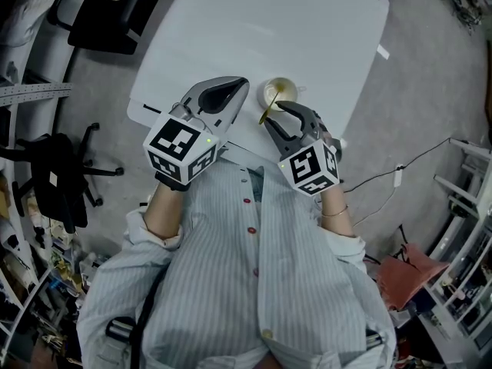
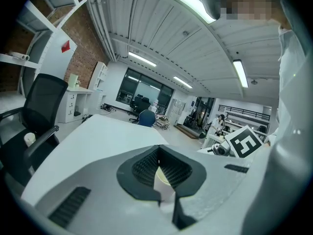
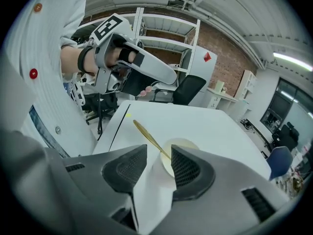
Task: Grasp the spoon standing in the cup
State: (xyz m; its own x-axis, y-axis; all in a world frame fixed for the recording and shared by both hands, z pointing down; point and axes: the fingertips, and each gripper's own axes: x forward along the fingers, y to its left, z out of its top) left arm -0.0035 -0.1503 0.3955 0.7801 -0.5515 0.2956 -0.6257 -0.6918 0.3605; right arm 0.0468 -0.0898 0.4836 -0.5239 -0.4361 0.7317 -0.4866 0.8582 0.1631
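**Right tool** [image 3: 157,153]: at the near table edge, jaws spread wide and empty, angled down at the spoon.
**Left tool** [image 2: 157,148]: to the left, tips together, holding nothing.
**Spoon** [image 3: 146,133]: gold, leaning near-left out of the cup, its handle in line with the right tool's gap and no pad pressing it.
**Cup** [image 1: 278,91]: cream, just beyond, on the white table [image 1: 307,29].
**Handling:** centre the handle between the pads and close above the rim. A sideways nudge would likely tip the cup.

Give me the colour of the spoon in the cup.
Gold. The spoon shows best in the right gripper view, leaning out of the pale cup.
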